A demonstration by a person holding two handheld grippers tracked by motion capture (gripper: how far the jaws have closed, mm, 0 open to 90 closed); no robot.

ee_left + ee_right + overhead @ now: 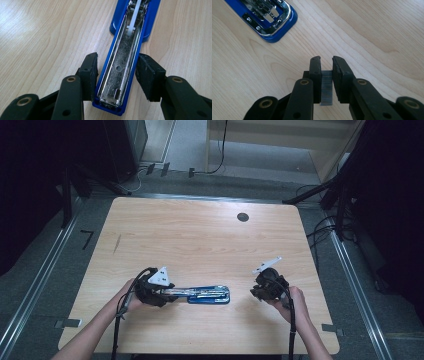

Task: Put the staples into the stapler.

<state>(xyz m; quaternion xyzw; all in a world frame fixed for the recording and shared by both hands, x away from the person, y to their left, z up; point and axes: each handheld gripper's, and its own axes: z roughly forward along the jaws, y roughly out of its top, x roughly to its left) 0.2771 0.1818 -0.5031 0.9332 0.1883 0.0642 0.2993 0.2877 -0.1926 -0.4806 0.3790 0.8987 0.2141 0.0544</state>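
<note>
A blue stapler [207,295] lies opened flat on the wooden table [200,235], its chrome staple channel [122,65] facing up. My left gripper [167,295] is shut on the stapler's rear end. In the left gripper view the gripper [117,57] has a pad pressed on each blue side of the stapler [130,32]. To the right of the stapler, my right gripper [256,292] sits low over the table. In the right gripper view that gripper [326,60] is shut on a short grey strip of staples [327,87], a short way from the stapler's front end [269,17].
A small dark round hole [243,217] sits in the tabletop near the far edge. The table's front edge runs just behind both hands. Cables and dark stands lie on the floor beyond and to the right of the table.
</note>
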